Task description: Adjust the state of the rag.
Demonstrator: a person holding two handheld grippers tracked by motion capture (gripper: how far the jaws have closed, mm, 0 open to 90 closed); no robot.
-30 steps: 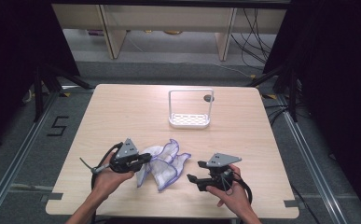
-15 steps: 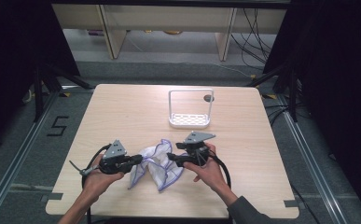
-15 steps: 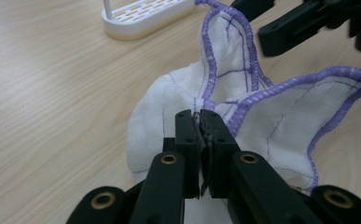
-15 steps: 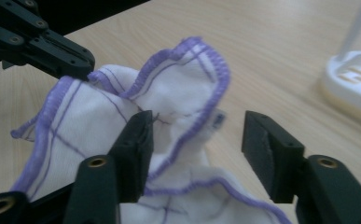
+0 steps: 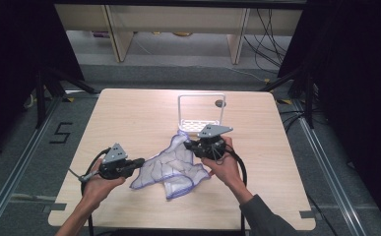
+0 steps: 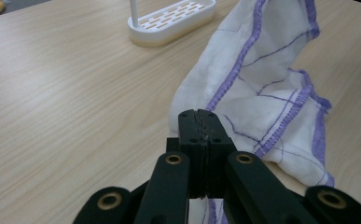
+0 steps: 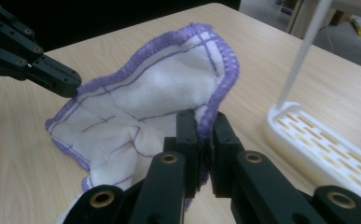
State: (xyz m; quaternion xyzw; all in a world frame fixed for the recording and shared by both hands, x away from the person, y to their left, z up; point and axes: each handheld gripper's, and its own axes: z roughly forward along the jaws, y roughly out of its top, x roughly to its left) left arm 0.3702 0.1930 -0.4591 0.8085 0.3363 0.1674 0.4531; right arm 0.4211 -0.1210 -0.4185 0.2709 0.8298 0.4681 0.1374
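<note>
Two grippers clamp one purple-edged cloth [image 5: 175, 164]; the left gripper [image 6: 199, 122] pinches its near corner; the right gripper [image 7: 201, 122], jaws just closing, grips the raised hem beside a white rack [image 7: 325, 144].

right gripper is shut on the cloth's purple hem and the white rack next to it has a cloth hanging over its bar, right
Not quite. The right gripper is shut on the cloth's purple hem, but the white rack has nothing hanging over its bar: the high view shows the frame bare, with the cloth lying on the table in front of it.
</note>
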